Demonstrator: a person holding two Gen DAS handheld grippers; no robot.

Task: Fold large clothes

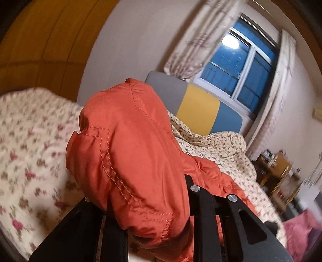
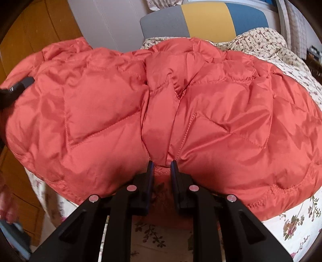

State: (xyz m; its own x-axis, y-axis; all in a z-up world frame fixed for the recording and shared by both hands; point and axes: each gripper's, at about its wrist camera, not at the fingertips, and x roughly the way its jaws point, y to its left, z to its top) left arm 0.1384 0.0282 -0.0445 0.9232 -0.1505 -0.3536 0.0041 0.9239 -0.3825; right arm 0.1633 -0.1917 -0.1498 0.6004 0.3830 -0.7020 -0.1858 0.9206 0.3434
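Both wrist cams close, share jacket [image 2: 161, 100]

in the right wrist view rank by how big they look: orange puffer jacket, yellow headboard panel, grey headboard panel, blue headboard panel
1. orange puffer jacket, by far; it is also nearest the camera.
2. yellow headboard panel.
3. grey headboard panel and blue headboard panel look alike, both partly cut off or hidden, so unranked.

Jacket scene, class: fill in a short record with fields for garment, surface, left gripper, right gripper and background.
garment: orange quilted jacket, spread across the bed
surface: floral bedspread
left gripper: shut on a lifted part of the jacket
right gripper: shut on the jacket's near edge
background: grey, yellow and blue headboard; window with curtains
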